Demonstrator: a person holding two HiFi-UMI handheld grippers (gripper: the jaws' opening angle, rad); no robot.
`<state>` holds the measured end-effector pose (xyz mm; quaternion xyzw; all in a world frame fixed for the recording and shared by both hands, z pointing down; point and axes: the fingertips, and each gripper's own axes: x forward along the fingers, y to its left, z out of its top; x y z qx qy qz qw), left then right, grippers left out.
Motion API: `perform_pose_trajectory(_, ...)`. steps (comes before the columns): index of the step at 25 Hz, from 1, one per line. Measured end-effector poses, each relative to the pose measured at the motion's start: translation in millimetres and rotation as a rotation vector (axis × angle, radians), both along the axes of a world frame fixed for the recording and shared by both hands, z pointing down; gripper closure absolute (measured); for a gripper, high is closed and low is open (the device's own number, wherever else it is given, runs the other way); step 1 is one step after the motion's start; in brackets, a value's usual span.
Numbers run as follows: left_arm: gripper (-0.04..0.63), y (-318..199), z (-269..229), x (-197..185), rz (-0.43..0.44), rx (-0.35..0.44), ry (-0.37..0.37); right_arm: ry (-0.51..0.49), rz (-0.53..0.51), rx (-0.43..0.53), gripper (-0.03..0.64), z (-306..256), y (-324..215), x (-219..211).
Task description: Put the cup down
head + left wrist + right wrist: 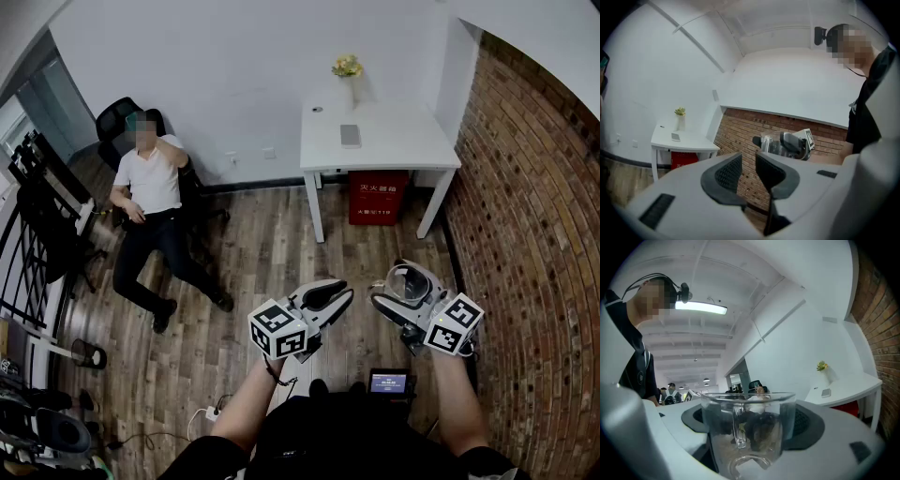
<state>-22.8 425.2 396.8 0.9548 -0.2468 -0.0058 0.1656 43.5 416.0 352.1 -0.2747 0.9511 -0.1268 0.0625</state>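
Right hand-held gripper (405,287) grips a clear glass cup (749,434) between wide-set jaws, held over the wooden floor (253,272). Left hand-held gripper (749,171) is empty, jaws slightly apart. The white surface (394,141) lies far ahead, well apart.

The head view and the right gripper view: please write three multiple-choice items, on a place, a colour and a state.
1. The red box is: A under the white table; B on it; C on a chair.
2. The flowers are: A blue; B yellow; C red.
3. The cup is: A on the table; B on the floor; C in the right gripper.
1 A: it shows between the table legs. 2 B: yellow blooms. 3 C: the gripper clamps its sides.
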Motion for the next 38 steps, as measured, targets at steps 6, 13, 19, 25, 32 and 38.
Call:
perform_pose_trajectory(6, 0.512, -2.0, 1.3, -2.1, -0.006, -0.003, 0.001, -0.006, 0.005, -0.003, 0.186, 1.0, -2.1, 0.1)
perform_pose_trajectory(13, 0.512, -0.7, 2.5, -6.0, -0.007, -0.008, 0.002, -0.017, 0.009, -0.008, 0.186, 0.1, -2.0, -2.1)
perform_pose_trajectory(19, 0.512, -3.6, 3.7, -5.1, -0.006, -0.009, 0.002, -0.02, 0.016, -0.022, 0.186, 3.8, -6.4, -1.3)
perform_pose_trajectory(25, 0.512, -2.3, 3.8, -5.8, -0.003, -0.013, 0.003, -0.025, 0.022, -0.029, 0.186, 3.9, -6.4, -1.0)
perform_pose_trajectory(32, 0.512, -4.7, 3.8, -5.6, -0.002, -0.013, 0.003, -0.026, 0.015, -0.032, 0.186, 4.7, -8.1, -1.7)
perform_pose_trajectory(38, 0.512, -6.6, 4.7, -2.5, 0.001, -0.013, 0.002, -0.035, 0.015, -0.034, 0.186, 4.1, -10.2, 1.7)
